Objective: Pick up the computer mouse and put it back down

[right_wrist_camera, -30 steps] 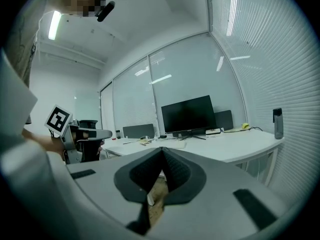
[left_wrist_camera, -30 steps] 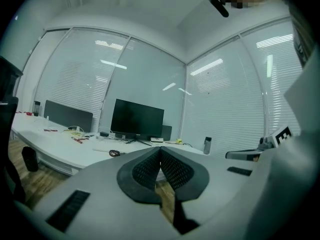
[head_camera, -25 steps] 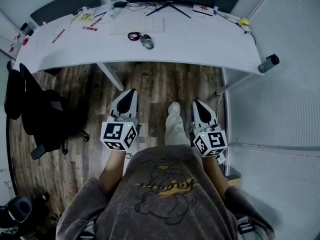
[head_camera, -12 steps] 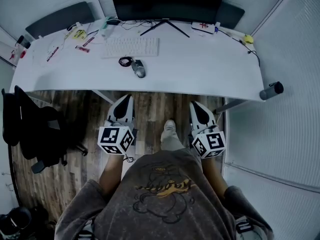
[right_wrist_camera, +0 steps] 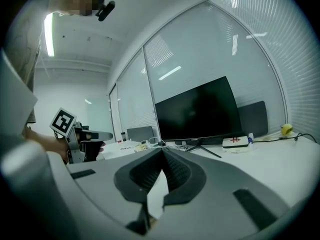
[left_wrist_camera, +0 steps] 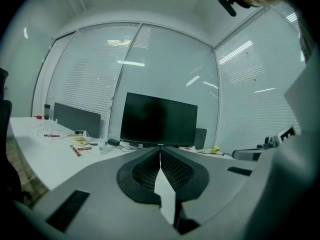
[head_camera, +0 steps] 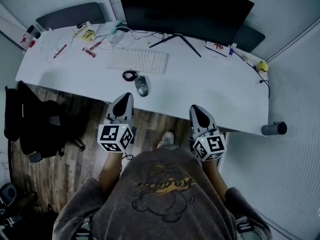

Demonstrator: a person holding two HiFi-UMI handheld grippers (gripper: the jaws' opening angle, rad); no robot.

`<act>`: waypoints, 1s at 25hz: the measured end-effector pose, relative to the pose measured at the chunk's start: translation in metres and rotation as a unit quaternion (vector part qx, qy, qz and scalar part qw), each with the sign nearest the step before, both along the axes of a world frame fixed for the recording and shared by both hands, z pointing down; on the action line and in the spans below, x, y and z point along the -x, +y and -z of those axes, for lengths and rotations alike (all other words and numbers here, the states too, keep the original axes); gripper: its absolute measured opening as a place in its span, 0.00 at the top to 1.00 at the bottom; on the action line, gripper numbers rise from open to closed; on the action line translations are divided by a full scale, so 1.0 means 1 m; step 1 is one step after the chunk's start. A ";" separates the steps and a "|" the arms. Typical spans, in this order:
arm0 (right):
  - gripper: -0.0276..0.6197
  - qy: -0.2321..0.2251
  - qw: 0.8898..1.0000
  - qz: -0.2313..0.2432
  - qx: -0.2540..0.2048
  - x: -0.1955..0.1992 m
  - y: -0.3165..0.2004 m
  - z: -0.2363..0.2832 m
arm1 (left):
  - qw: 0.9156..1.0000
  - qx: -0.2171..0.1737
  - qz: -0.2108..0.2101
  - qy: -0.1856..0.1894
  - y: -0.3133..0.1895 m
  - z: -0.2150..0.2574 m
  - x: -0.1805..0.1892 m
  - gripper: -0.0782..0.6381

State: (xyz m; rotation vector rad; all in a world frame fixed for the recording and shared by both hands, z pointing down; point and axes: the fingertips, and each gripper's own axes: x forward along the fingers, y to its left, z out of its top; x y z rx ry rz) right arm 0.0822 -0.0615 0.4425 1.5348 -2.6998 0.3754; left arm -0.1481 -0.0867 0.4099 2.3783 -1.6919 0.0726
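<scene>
The grey computer mouse [head_camera: 142, 85] lies on the white desk [head_camera: 210, 91], just in front of the keyboard, with its coiled black cable [head_camera: 130, 75] to its left. My left gripper [head_camera: 127, 98] is shut and empty, its tip at the desk's front edge just short of the mouse. My right gripper [head_camera: 194, 109] is also shut and empty at the desk edge, well to the right of the mouse. In the left gripper view the jaws [left_wrist_camera: 160, 148] meet and hide the mouse. In the right gripper view the jaws [right_wrist_camera: 162, 150] meet too, and the left gripper [right_wrist_camera: 82, 139] shows at the left.
A white keyboard [head_camera: 138, 60] and a large black monitor [head_camera: 185, 11] stand behind the mouse. Pens and small items [head_camera: 90, 51] lie at the desk's left, and a white box [head_camera: 217, 47] at its back right. A black office chair [head_camera: 35, 129] is on the floor at left, and a grey cylinder [head_camera: 274, 129] at the desk's right end.
The person has stepped towards the desk. Both shut grippers have come forward from over the wooden floor to the desk's front edge, and the mouse is now much nearer.
</scene>
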 end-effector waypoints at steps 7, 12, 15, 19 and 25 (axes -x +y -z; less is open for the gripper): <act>0.95 -0.008 0.999 0.035 0.004 -0.005 -0.041 0.004 | 1.000 -0.003 0.020 0.013 -0.031 0.007 -0.009 0.87; 0.95 -0.020 0.999 0.038 0.005 -0.001 -0.058 0.005 | 1.000 -0.006 0.024 0.009 -0.038 0.011 -0.009 0.87; 0.95 -0.023 0.999 0.032 0.004 0.002 -0.064 0.007 | 1.000 -0.011 0.019 0.006 -0.040 0.016 -0.006 0.87; 0.95 -0.034 0.999 0.015 0.009 0.002 -0.069 0.005 | 1.000 -0.008 -0.003 0.011 -0.044 0.018 -0.011 0.87; 0.95 -0.041 0.999 0.009 0.012 0.016 -0.080 -0.004 | 1.000 -0.003 -0.005 -0.005 -0.054 0.012 -0.003 0.87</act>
